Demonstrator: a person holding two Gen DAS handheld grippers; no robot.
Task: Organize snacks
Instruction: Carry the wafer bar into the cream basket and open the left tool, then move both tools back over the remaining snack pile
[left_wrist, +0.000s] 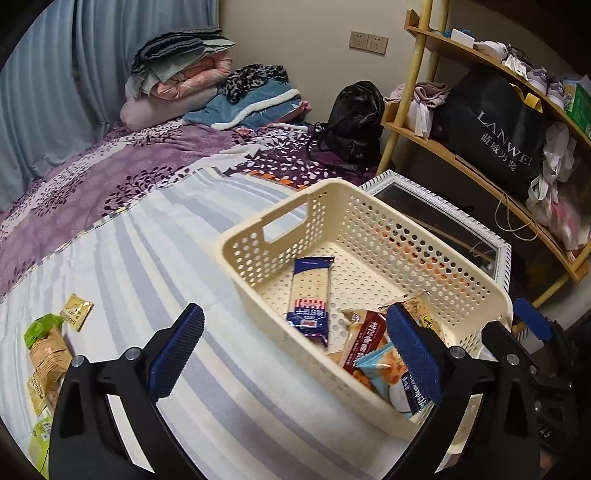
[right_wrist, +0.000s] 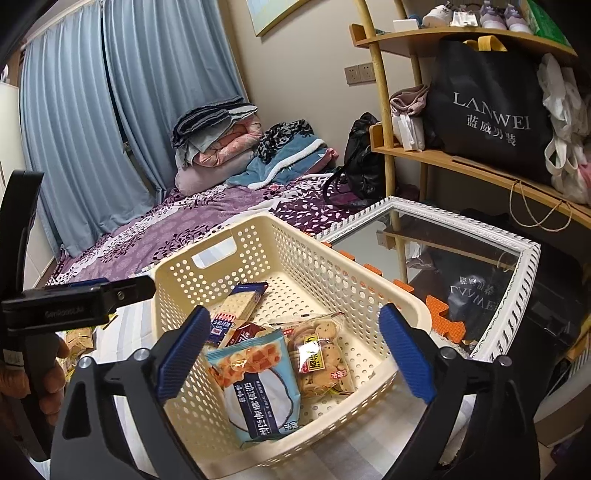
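Now, left gripper (left_wrist: 295, 354): blue ribbed pads spread wide, nothing between them; right pad over the near part of the basket, left pad over the bed sheet.
right gripper (right_wrist: 295, 354): pads spread wide, nothing pinched; hovers over the near end of the basket, snack packs in the gap but untouched.
near in basket: light blue coconut-print snack bag (right_wrist: 260, 391) leans on the near wall; clear bag of round chocolate-chip cookies (right_wrist: 321, 354) just to its right, touching; dark red snack pack (right_wrist: 243, 332) tucked behind the blue bag.
further in basket: long navy-and-cream cracker sleeve (left_wrist: 310, 295) lies lengthwise on the floor.
container: cream perforated plastic basket (left_wrist: 369, 225) with cut-out handle, on the striped white-and-grey sheet (left_wrist: 147, 258).
still loose: green-and-tan snack packs (left_wrist: 44, 343) and small yellow sachet (left_wrist: 76, 311) on the sheet, well to the left of the basket.
step (judged): both drops look done; fetch the loose packs next.
how to do well: lift the left gripper clear of the rim before swinging left; come down over one pack, pads across its narrow side; pinch lightly, contents likely crumble.
risk: snagging the rim could shift the basket.
far: purple floral bedcover (left_wrist: 110, 177), folded blankets (left_wrist: 177, 74).
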